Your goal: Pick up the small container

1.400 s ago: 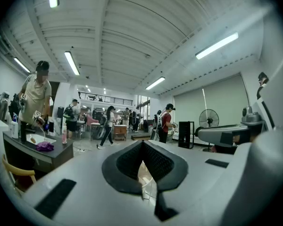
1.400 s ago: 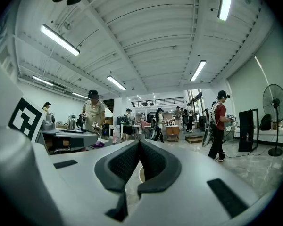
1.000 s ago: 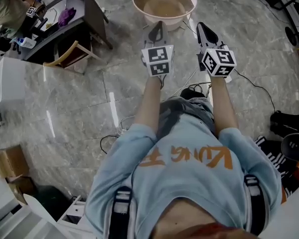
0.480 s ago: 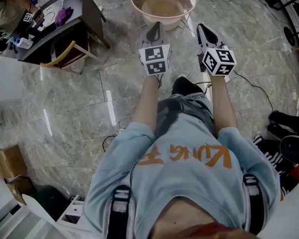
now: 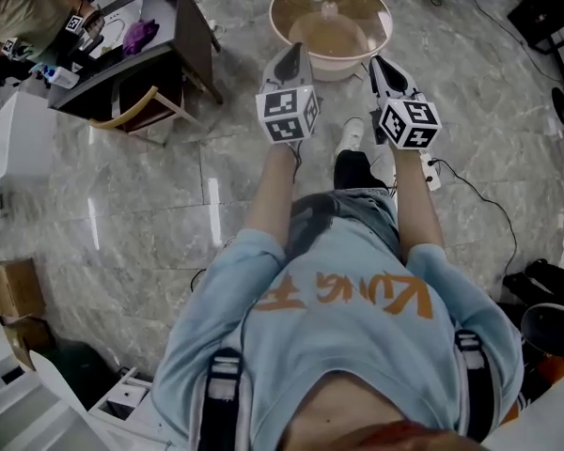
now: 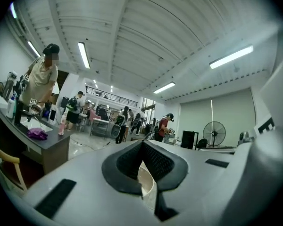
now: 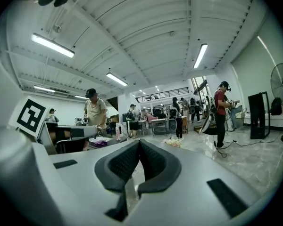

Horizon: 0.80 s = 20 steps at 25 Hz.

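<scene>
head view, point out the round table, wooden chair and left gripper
round table [image 5: 343, 40], head view, bare top
wooden chair [image 5: 143, 99], head view, curved backrest
left gripper [image 5: 295, 49], head view, jaw tips

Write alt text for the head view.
A person in a blue shirt holds the left gripper and right gripper forward, both shut and empty, over a marble floor toward a round table. A dark desk stands at upper left.

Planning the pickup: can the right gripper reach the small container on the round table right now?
Probably not yet: the right gripper is shut and aimed above the round table; nothing blocks the small container, though.
</scene>
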{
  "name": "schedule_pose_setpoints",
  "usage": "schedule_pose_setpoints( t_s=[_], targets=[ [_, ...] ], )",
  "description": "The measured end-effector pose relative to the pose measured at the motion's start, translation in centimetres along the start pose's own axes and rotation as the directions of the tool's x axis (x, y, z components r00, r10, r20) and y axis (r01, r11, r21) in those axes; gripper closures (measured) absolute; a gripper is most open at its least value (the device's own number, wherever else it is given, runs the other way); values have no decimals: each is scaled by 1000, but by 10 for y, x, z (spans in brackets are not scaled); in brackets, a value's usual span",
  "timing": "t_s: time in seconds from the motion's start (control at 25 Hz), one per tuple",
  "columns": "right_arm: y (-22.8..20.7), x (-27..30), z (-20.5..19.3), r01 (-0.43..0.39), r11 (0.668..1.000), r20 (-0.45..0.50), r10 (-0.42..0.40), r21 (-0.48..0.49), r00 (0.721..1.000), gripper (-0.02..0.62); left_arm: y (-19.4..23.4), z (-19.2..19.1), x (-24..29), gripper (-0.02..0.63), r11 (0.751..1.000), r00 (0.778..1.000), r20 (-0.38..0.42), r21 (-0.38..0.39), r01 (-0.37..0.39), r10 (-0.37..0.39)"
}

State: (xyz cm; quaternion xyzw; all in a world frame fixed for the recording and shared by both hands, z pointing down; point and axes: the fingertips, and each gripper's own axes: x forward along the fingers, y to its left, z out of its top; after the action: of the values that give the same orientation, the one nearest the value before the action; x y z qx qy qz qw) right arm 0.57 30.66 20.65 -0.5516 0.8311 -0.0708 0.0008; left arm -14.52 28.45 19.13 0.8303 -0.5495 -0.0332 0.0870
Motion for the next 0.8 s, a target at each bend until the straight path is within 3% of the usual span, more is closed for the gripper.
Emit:
schedule_pose_setpoints(
  t_s=[0.24,0.36,0.48,0.56,0.68,0.8],
  targets=[
    [-47,65,4,7,997,0,-7,78,1000,583,19,2,72,583,999,996,-74,-17,-45,44],
    [-63,92,0,-24,997,-14,25,69,1000,583,20,-5,107,583,998,995,-84,-34,-61,58],
    [-106,112,-2,14,997,-17,-13,78,1000,583,18,-21,146,583,996,992,-102,-30,-78,75],
    [-124,129,-3,27,1000,-34,-26,11,999,583,21,-33,174,583,994,988,-116,-35,-105,100],
    [-133,163,-4,-55,994,-51,50,-98,997,583,26,-51,223,583,987,979,-137,-24,-158,153],
    [-167,204,-14,-85,996,-63,83,-38,995,583,24,-63,276,583,985,972,-160,22,-171,173]
  ],
)
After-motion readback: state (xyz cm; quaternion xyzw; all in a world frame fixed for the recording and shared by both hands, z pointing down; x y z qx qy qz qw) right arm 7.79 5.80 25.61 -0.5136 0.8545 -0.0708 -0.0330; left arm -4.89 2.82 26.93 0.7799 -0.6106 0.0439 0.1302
